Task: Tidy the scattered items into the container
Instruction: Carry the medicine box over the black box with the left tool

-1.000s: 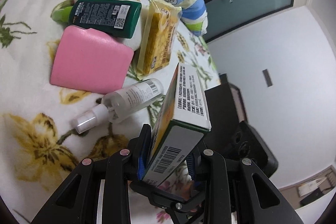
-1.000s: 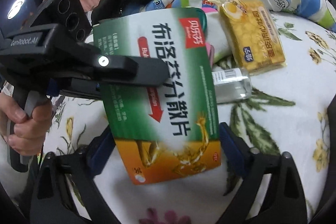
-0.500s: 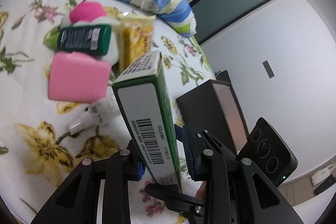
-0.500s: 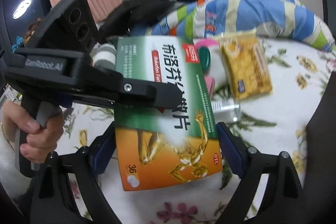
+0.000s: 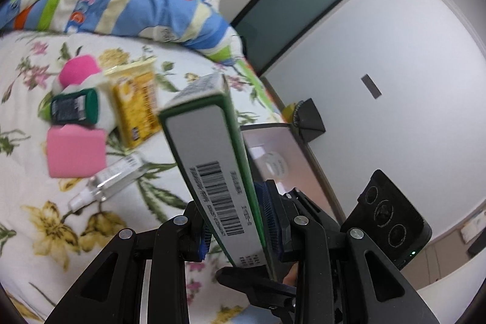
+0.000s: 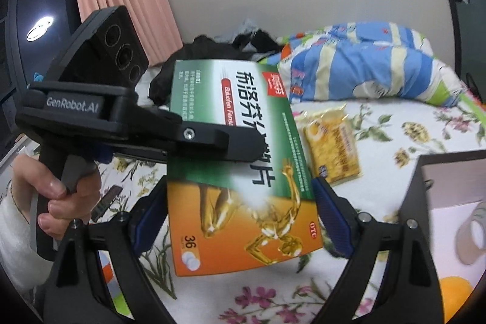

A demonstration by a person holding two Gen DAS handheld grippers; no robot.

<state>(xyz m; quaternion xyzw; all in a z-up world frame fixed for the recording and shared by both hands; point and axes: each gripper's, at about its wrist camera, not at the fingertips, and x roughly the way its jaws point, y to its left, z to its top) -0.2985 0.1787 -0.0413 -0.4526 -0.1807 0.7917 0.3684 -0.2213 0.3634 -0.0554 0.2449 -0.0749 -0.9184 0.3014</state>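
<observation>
Green-and-orange medicine box sits pinched in your left gripper, long side pointing away; the open black container waits just right, off the bed's edge; your right gripper gapes wide.

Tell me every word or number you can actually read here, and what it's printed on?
"GenRobot.AI": on the left gripper, seen from the right wrist.
"布洛芬" (large Chinese title, partly covered), "OTC", "36": on the medicine box.
Barcode digits on the box's edge: too small.
Yellow packet and green bottle labels: blurred.
</observation>
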